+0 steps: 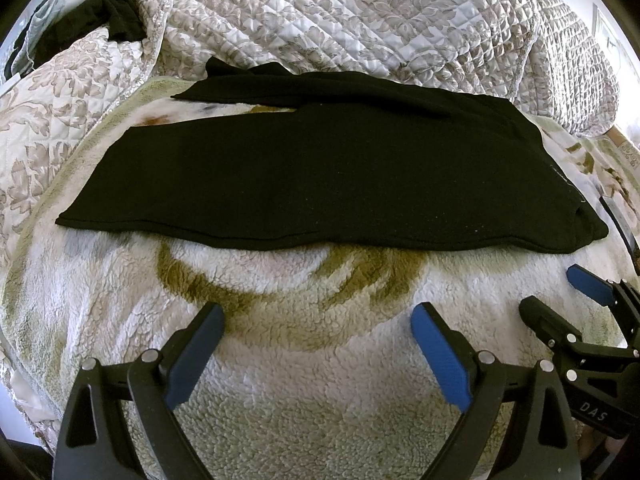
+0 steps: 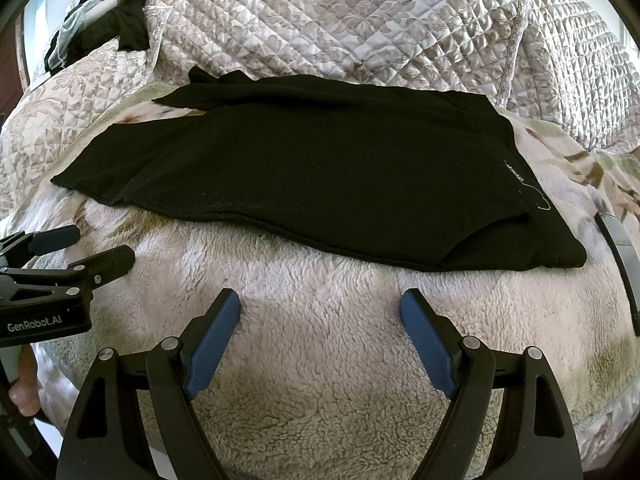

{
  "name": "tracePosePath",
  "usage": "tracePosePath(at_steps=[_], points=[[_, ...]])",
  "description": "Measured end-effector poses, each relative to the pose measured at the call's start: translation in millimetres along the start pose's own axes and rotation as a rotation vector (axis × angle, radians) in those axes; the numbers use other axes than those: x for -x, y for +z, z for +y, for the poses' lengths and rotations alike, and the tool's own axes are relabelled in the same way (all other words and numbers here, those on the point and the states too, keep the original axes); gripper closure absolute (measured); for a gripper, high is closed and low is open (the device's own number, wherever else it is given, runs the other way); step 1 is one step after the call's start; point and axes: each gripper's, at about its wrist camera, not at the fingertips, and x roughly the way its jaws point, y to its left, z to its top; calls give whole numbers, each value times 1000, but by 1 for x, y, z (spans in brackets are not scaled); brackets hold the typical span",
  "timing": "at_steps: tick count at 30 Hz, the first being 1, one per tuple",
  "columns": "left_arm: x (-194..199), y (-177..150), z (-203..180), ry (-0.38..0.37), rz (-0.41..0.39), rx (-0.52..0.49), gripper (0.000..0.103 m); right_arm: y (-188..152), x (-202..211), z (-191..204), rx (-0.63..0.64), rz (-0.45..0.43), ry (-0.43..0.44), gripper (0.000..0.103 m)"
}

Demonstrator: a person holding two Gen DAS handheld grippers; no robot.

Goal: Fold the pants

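At the far left we see a heap of dark clothes [image 1: 120, 12] lying at the upper edge of the bed, beyond a quilted floral bedspread [image 1: 340, 12] that covers the far side. Nearer to us a fleece blanket [image 1: 300, 360], white with olive-green swirls, is spread over the bed, and both claws hang above it.

The left claw [image 1: 318, 314] has its blue-padded fingers [image 1: 192, 360] spread wide apart, with nothing between them but the fleece. It sits just short of the near hem of the pants, not touching them. In the right wrist view we see the same claw from the side at the left edge, marked "GenRobot.AI", with a person's fingertips [image 2: 24, 392] wrapped around its handle below.

The black pants [image 1: 320, 176] lie flat across the middle of the blanket, running left to right. The leg ends point left, where the two legs part slightly and a wedge of blanket shows between them; the waistband lies at the right, with a small white logo [image 2: 516, 174] near it.

The right claw [image 2: 320, 306] is likewise wide open and empty, hovering over the fleece near the waist end of the pants, apart from the fabric. Farthest right, a thin dark strap-like object [image 2: 618, 256] lies on the blanket just beside the waistband; we cannot tell what it is.
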Motion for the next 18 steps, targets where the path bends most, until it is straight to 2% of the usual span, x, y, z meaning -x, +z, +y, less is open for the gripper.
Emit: tracePosePath(at_steps=[18], points=[[-5, -5, 1, -1, -7, -6, 6, -1, -2, -1, 4, -2, 0, 21]])
